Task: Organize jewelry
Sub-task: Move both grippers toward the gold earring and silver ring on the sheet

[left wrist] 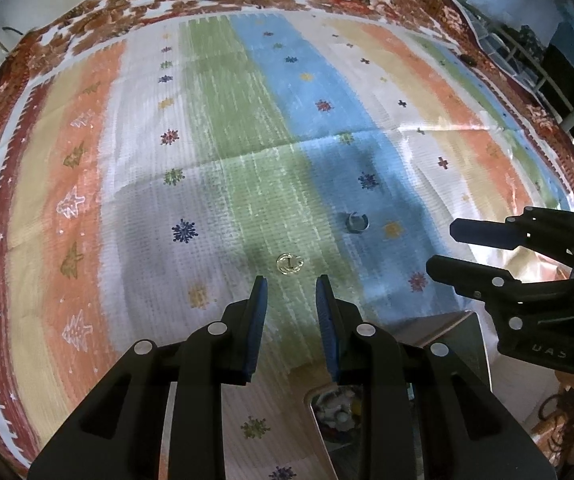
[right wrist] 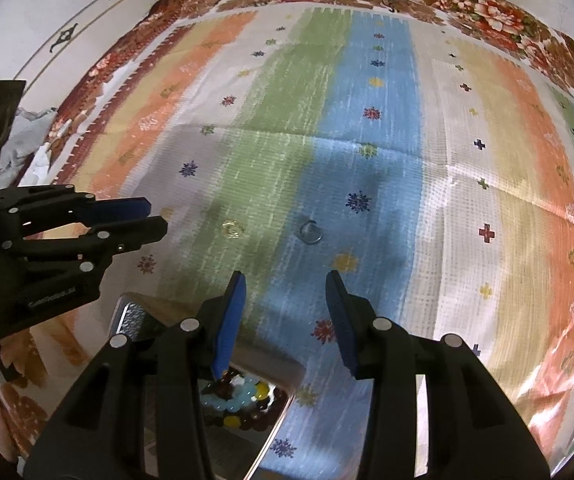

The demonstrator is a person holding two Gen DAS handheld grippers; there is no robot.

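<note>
Your left gripper [left wrist: 291,284], jaws spread, has the gold ring [left wrist: 289,264] at twelve o'clock; straddle it squarely. Right gripper [right wrist: 285,280] is spread too.

Soft daylight falls evenly on the striped, flower-bordered plastic cloth [left wrist: 247,128]; dull shadows pool near its centre crease, glare whitens its right side, fisheye bends its edges.

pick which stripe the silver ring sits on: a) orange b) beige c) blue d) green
c, the silver ring lies on the blue stripe of the cloth, while the gold ring sits apart from it on the green stripe.
</note>
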